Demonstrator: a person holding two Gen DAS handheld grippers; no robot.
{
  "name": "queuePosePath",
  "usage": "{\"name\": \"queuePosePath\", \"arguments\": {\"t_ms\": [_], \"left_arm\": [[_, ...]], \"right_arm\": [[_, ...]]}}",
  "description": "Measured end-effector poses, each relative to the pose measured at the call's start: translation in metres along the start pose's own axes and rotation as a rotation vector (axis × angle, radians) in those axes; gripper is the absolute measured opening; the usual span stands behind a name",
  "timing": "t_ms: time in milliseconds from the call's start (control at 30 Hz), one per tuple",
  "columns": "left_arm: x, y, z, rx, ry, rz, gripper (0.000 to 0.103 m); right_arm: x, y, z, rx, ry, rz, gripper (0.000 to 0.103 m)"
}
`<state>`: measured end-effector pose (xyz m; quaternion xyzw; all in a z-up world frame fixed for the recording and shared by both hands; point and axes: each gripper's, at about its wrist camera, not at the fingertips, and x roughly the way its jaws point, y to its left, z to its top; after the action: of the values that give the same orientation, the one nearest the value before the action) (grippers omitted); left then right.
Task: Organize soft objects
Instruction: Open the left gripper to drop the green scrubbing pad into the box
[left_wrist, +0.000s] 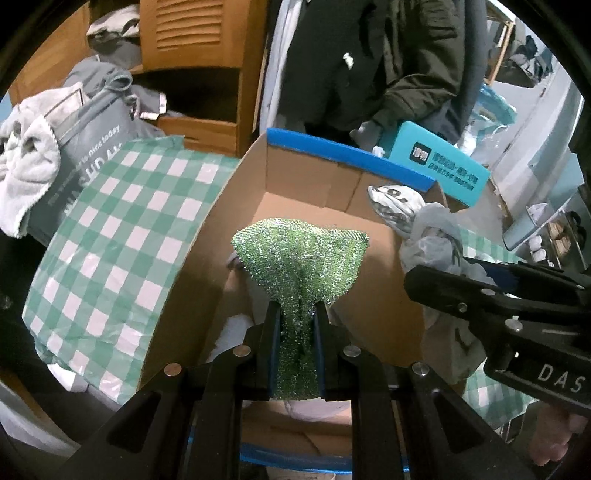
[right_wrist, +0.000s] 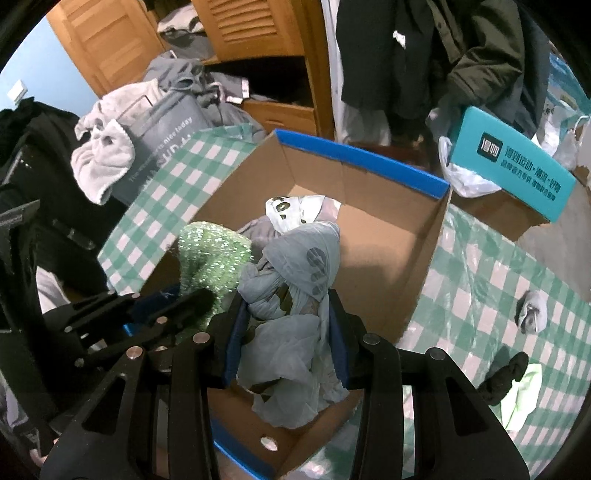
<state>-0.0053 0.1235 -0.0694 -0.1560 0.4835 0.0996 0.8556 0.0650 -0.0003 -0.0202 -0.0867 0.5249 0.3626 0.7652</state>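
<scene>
My left gripper is shut on a glittery green scouring cloth and holds it over the open cardboard box with blue rims. My right gripper is shut on a crumpled grey-blue plastic bag and holds it over the same box. The green cloth and the left gripper show at the left of the right wrist view. The right gripper with its bag shows at the right of the left wrist view. A white printed bag lies inside the box.
The box stands on a green-and-white checked cloth. On it at the right lie a small grey sock and a black and pale green item. A teal box, a grey laundry bag, a wooden cabinet and hanging jackets stand behind.
</scene>
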Motion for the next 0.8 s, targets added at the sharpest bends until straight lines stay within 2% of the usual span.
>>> {"name": "queuePosePath", "arguments": {"t_ms": [200, 267, 333, 533, 800], "left_arm": [[0.008, -0.001, -0.002, 0.002, 0.024, 0.009, 0.019], [0.010, 0.001, -0.002, -0.007, 0.032, 0.020, 0.025], [0.010, 0.003, -0.002, -0.017, 0.032, 0.030, 0.037], [0.004, 0.002, 0.000, -0.018, 0.017, 0.055, 0.046], [-0.001, -0.005, 0.002, -0.006, 0.012, 0.024, 0.051]], "right_arm": [[0.009, 0.001, 0.000, 0.000, 0.024, -0.001, 0.041], [0.011, 0.000, 0.000, 0.001, 0.030, -0.001, 0.042], [0.011, -0.001, -0.001, 0.004, 0.030, -0.001, 0.043], [0.008, -0.005, -0.001, 0.018, 0.024, -0.008, 0.056], [-0.004, -0.018, -0.003, 0.048, -0.001, -0.015, 0.060]]}}
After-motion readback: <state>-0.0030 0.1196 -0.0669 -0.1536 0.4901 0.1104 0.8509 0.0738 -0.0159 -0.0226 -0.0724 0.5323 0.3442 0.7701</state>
